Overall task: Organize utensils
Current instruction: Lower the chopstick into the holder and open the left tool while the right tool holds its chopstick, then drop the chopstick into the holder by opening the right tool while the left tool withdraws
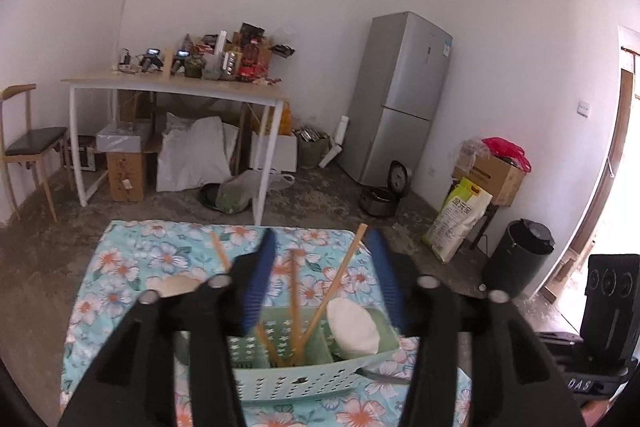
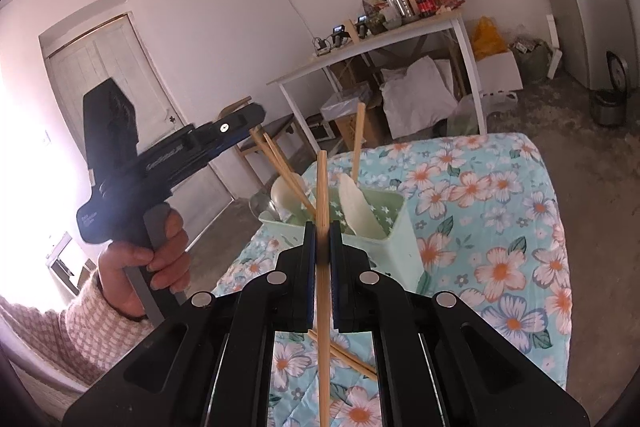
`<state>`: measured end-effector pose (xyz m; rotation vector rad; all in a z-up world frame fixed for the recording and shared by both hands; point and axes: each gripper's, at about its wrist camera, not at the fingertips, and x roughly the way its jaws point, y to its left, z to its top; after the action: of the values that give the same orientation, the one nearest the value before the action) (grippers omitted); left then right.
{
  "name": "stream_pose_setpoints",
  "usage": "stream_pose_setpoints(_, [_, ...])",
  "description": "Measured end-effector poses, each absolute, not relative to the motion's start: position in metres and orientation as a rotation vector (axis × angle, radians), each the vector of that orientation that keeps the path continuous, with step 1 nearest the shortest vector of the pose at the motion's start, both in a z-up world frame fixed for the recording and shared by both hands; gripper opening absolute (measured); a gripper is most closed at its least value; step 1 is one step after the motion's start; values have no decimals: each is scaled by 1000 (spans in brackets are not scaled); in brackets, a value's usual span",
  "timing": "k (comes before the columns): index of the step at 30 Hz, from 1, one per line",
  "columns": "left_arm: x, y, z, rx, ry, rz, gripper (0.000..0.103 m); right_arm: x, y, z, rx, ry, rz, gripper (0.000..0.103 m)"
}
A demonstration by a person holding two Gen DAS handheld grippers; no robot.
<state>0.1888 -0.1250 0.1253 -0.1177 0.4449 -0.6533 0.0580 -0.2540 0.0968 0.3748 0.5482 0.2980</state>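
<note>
A pale green slotted basket stands on the floral tablecloth. Several wooden chopsticks and a white spoon stand upright in it. My left gripper is open just above the basket; the chopsticks rise between its blue pads without touching them. My right gripper is shut on a single upright chopstick, close in front of the basket. The right wrist view also shows the left gripper from the side, held by a hand over the basket's far end.
Two loose chopsticks lie on the cloth under my right gripper. A beige spoon sits left of the basket. Beyond the table are a cluttered white table, a chair, a fridge and a black bin.
</note>
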Motion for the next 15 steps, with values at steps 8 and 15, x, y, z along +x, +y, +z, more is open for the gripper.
stream_pose_setpoints(8, [156, -79, 123, -122, 459, -599, 80, 67, -242, 138, 330, 457, 301, 5])
stream_pose_setpoints(15, [128, -45, 80, -66, 540, -533, 89, 98, -232, 178, 296, 344, 311, 5])
